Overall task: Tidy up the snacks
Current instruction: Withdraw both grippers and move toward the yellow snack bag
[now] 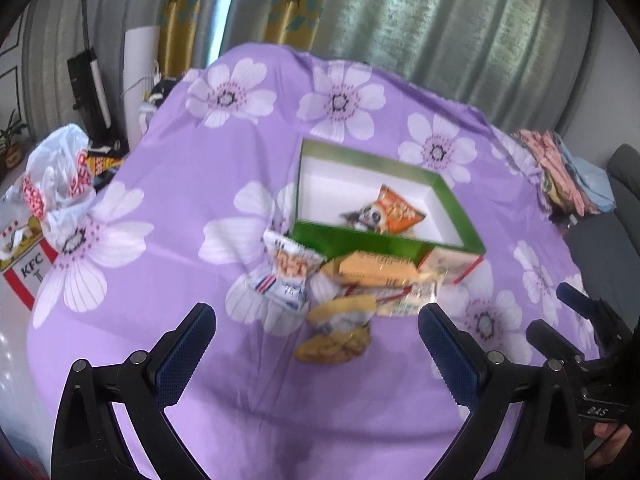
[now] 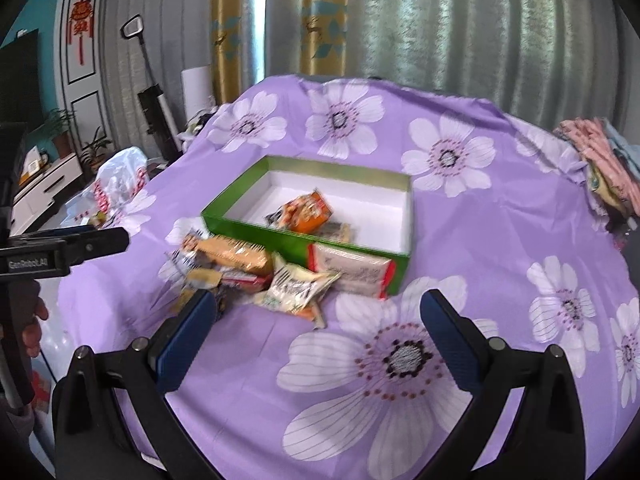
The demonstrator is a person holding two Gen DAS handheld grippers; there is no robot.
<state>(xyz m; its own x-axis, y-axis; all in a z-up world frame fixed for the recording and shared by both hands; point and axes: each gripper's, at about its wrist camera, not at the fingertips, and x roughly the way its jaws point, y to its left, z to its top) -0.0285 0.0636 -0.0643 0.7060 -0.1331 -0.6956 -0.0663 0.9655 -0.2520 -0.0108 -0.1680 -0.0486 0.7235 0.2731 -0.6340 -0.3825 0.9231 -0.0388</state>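
Observation:
A green box with a white inside stands on the purple flowered cloth; it also shows in the right wrist view. An orange snack pack lies inside it. A pile of snack packs lies against the box's near wall. My left gripper is open and empty, just short of the pile. My right gripper is open and empty, near the pile's right side. A red-edged pack leans on the box.
A white plastic bag and a KFC box sit left of the table. Folded cloths lie at the far right. A vacuum stands by the curtains. The left gripper shows in the right wrist view.

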